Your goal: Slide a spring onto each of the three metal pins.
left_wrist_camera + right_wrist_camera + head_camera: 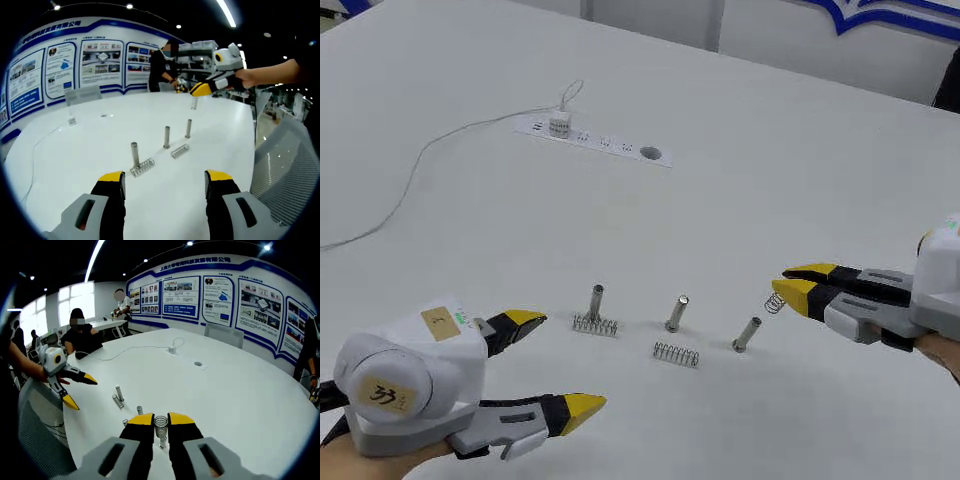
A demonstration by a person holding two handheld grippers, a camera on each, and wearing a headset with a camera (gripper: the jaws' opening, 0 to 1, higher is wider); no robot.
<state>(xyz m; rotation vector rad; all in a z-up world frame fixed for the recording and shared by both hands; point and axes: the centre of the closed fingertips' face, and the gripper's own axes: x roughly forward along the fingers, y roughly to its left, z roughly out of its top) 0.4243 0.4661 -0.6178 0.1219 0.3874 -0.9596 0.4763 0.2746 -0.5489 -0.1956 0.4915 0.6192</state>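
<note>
Right claw (160, 419) pinching spring (160, 427), pin (162, 443) beneath

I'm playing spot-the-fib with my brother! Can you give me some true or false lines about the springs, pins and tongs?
1. Three pins stand upright on the table. True.
2. Every pin already wears a spring. False: all the pins are bare.
3. The right tongs hold a spring. True.
4. The left tongs are shut tight. False: they are open and hold nothing.
5. Two springs lie on the table. True.
</note>
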